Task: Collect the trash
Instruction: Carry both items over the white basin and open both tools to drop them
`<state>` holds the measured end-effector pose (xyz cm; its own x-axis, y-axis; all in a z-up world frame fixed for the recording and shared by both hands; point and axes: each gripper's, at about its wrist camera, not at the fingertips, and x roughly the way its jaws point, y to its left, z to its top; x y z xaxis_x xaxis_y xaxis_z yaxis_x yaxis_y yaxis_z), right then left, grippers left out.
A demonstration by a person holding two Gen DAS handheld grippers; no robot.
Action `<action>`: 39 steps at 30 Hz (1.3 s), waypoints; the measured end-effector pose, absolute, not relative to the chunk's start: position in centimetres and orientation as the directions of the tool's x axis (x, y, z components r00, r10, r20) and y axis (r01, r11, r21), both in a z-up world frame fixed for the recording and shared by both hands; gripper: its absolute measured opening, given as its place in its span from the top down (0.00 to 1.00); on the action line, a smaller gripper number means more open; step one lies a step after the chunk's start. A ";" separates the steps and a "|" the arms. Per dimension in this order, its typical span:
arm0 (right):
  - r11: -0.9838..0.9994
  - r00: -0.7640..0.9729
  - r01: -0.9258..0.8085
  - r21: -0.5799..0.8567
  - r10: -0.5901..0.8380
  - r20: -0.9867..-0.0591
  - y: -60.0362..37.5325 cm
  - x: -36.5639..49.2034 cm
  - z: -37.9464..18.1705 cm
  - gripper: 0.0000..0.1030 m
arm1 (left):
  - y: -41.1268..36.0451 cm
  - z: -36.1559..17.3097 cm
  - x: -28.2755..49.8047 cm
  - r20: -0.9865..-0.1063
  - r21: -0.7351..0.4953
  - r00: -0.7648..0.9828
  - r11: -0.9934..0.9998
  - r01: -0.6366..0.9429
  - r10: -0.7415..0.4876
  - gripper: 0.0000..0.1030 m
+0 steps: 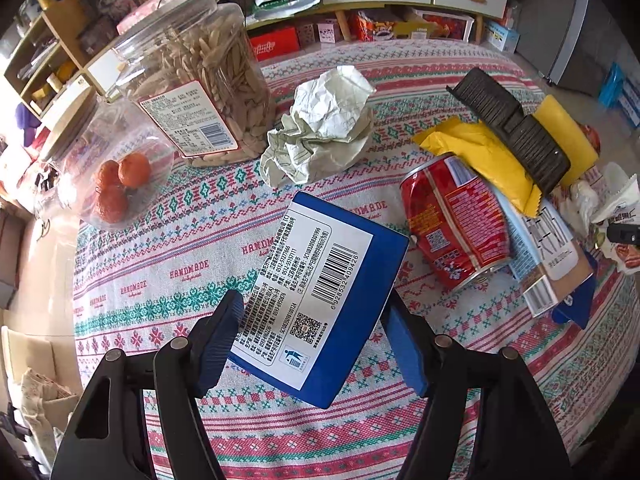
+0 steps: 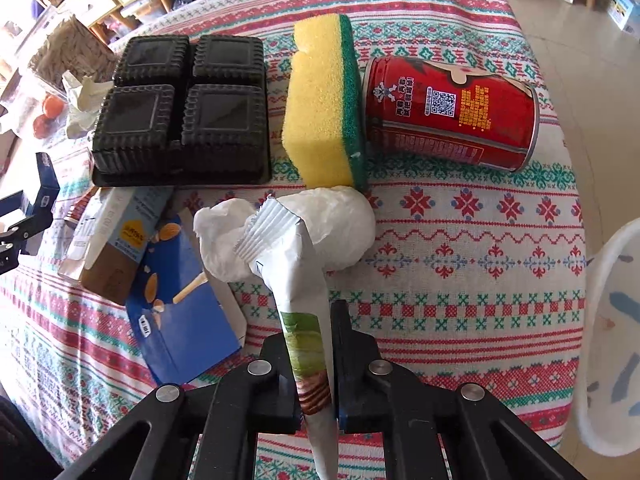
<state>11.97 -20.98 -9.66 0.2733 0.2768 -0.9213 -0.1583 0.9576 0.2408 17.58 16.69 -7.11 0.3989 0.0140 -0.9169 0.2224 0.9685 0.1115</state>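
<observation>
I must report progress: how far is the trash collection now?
Nothing looks binned yet. In hand: the right gripper has its jaws shut on a snack wrapper; the left gripper has the blue box between its jaws. Left on the table: red can, black tray, crumpled paper, white wad.

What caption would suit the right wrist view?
Right gripper pinches a snack wrapper above the patterned tablecloth, near a sponge and red can.
</observation>
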 end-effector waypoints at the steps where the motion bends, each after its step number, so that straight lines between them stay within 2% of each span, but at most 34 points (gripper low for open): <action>1: 0.957 0.276 -0.158 0.245 0.281 -0.919 -21.1 11.8 -9.5 0.92 | 16.8 -6.6 17.4 -0.915 0.099 0.403 0.972 0.213 0.005 0.30; 13: 0.948 0.353 -0.146 0.283 0.317 -0.880 -23.1 9.6 -6.7 0.92 | 10.9 1.0 10.8 -0.871 0.004 0.483 0.980 0.200 -0.095 0.30; 19: 0.946 0.413 -0.091 0.310 0.319 -0.853 -26.0 8.7 -4.7 0.92 | 3.8 3.9 8.4 -0.827 -0.109 0.506 0.952 0.285 -0.246 0.30; 23: 0.941 0.446 -0.055 0.334 0.322 -0.835 -28.8 7.7 -3.6 0.92 | -2.8 3.4 7.5 -0.803 -0.232 0.453 0.904 0.360 -0.387 0.29; 28: 0.940 0.491 0.049 0.336 0.271 -0.828 -33.3 6.5 -2.6 0.92 | -10.5 1.6 6.4 -0.824 -0.224 0.395 0.875 0.430 -0.405 0.29; 30: 0.932 0.502 0.100 0.349 0.255 -0.826 -35.5 6.2 -2.3 0.91 | -13.2 0.9 6.3 -0.823 -0.250 0.364 0.854 0.457 -0.436 0.29; 34: 0.922 0.512 0.252 0.294 0.132 -0.849 -40.0 6.0 -2.4 0.86 | -19.3 -0.3 6.5 -0.813 -0.305 0.306 0.811 0.500 -0.495 0.29; 39: 0.851 0.488 0.396 0.344 0.123 -0.864 -45.1 6.1 -3.7 0.86 | -26.7 -3.4 8.7 -0.799 -0.408 0.209 0.763 0.502 -0.564 0.29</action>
<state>6.08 -45.10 -3.73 0.4877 0.1231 -0.8643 0.3956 0.8514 0.3444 8.67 -26.73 -3.43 0.2089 -0.5641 -0.7988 0.5017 0.7630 -0.4076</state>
